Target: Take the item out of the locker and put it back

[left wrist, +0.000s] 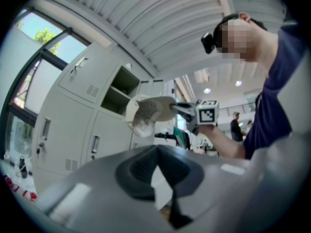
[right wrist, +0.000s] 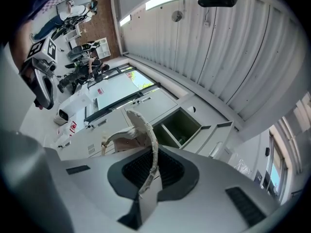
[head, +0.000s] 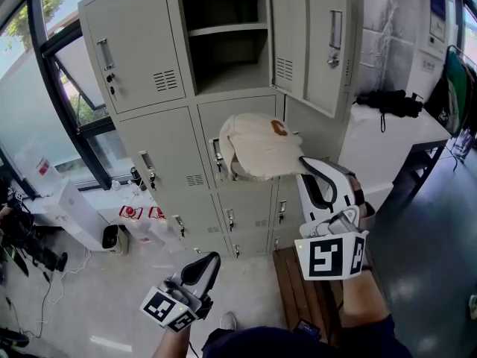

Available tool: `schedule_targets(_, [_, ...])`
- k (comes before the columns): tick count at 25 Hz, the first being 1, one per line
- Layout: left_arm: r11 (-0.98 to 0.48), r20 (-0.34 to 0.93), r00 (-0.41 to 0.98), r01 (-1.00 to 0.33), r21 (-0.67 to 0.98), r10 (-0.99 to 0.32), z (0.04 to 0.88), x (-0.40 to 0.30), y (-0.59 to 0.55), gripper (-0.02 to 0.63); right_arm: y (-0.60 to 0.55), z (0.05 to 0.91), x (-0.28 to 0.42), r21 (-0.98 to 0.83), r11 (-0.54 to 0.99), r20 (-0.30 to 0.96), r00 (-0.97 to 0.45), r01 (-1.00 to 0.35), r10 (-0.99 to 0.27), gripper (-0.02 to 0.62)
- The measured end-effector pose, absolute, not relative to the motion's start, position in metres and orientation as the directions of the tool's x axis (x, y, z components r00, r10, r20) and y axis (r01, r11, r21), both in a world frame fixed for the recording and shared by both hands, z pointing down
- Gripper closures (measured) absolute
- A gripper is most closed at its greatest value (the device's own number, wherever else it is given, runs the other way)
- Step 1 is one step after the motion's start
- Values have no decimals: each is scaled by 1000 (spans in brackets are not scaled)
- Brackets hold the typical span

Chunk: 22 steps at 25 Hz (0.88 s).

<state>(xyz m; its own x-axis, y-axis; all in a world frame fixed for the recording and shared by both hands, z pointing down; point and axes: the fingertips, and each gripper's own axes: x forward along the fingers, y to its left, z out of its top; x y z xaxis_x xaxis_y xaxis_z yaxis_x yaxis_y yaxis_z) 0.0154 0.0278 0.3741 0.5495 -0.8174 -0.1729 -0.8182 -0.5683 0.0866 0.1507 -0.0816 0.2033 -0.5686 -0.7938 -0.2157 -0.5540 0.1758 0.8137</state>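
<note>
A cream cap (head: 257, 144) with a brown patch hangs in the air in front of the grey lockers. My right gripper (head: 305, 164) is shut on its brim. In the right gripper view the brim (right wrist: 147, 140) runs as a thin edge between the closed jaws. The top middle locker (head: 227, 58) stands open, its door (head: 313, 36) swung out to the right, with one bare shelf inside. The cap is below and outside that opening. My left gripper (head: 205, 265) hangs low at the left, shut and holding nothing. The left gripper view shows the cap (left wrist: 153, 108) held by the right gripper (left wrist: 187, 109).
The other locker doors are closed, with handles sticking out. White boxes and red-and-white packs (head: 138, 213) lie on the floor at the left under the window. A white table (head: 395, 136) with a black bag (head: 391, 101) stands at the right. A wooden pallet (head: 298, 289) lies by my feet.
</note>
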Motion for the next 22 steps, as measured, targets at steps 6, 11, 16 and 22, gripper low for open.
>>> schedule_targets(6, [-573,-182,552,-814,94,-814,376,6,13,603,-95,187,134,823,149,-240,-573,-548,-784,574])
schedule_targets(11, [-602,-193,577,-792,106,-793,379,-6,-14,603,-119,168,116,832,104,-265,-555,-545,-789,574])
schedule_targets(16, [-635,-200,609,-765,109,-768,378,-33,-52,603,-154,142,89,840,37,-301,-522,-541,-798,574])
schedule_targets(22, [-668,-215,640,-737,104,-738,374,-75,-101,603,-204,115,52,849,-48,-339,-472,-526,-814,574])
